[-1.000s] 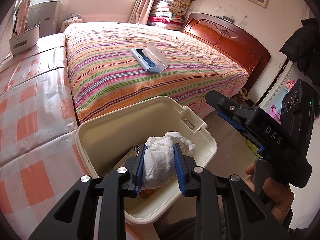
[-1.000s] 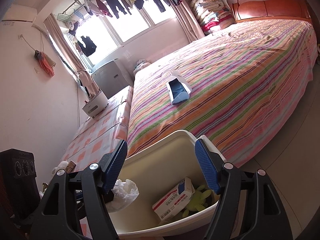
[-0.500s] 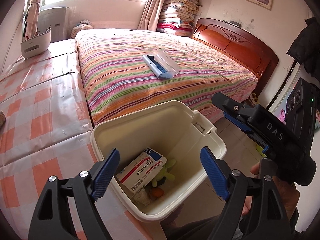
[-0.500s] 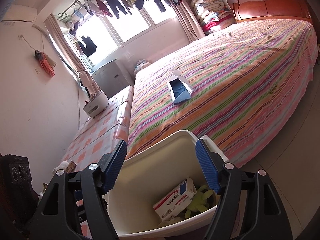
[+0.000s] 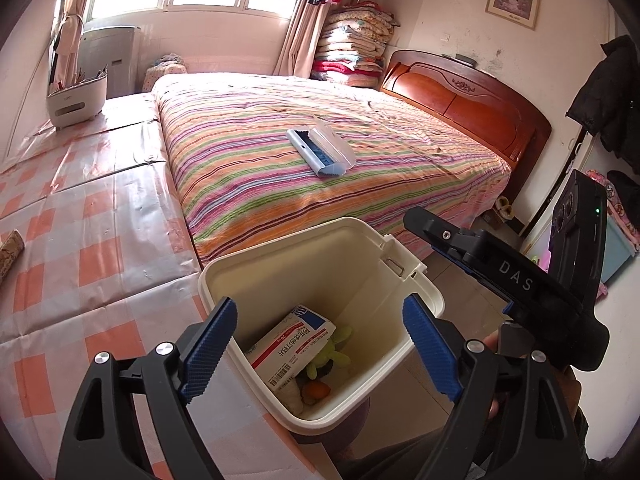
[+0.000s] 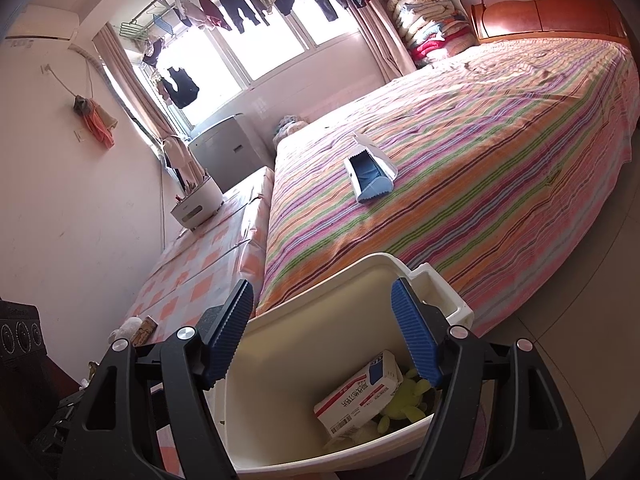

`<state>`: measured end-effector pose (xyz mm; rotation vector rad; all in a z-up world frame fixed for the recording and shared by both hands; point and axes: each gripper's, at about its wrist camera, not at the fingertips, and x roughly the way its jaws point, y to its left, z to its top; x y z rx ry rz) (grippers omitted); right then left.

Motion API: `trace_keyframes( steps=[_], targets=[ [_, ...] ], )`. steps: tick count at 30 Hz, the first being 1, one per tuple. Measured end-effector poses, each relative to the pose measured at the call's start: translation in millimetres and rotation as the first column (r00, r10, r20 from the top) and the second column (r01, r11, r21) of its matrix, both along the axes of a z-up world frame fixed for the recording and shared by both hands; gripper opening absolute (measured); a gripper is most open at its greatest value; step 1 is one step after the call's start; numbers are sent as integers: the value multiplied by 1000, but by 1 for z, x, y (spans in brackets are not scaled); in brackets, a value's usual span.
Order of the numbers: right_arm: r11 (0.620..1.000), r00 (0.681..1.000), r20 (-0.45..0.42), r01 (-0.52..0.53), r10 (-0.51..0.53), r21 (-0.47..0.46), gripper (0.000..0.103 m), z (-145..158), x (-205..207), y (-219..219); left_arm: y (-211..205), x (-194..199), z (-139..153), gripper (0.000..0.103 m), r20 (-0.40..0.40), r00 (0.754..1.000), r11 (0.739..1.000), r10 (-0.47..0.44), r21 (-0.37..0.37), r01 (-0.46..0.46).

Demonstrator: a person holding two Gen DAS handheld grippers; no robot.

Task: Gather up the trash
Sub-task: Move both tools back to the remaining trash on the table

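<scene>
Left wrist view: left claw [image 5: 320,346] tilted down over bin [image 5: 424,300], just opened wide, nothing between pads.

Only a couple of readable bits here. The right gripper [image 5: 516,280] has "DAS" in white letters along its black body, seen from the left wrist view. The red-and-white box [image 5: 294,346] lying in the bin [image 5: 304,240] has printed Chinese characters, a barcode and what looks like "20", but it's too small to read properly.
</scene>
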<state>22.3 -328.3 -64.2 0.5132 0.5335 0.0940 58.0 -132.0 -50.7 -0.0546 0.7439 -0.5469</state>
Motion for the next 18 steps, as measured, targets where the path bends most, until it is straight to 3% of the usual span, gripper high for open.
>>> trace_keyframes(
  steps=[18],
  targets=[
    [993, 992, 32, -119, 119, -4, 71, 14, 13, 55, 72, -1, 23, 83, 8, 986, 985, 165, -43, -164]
  ],
)
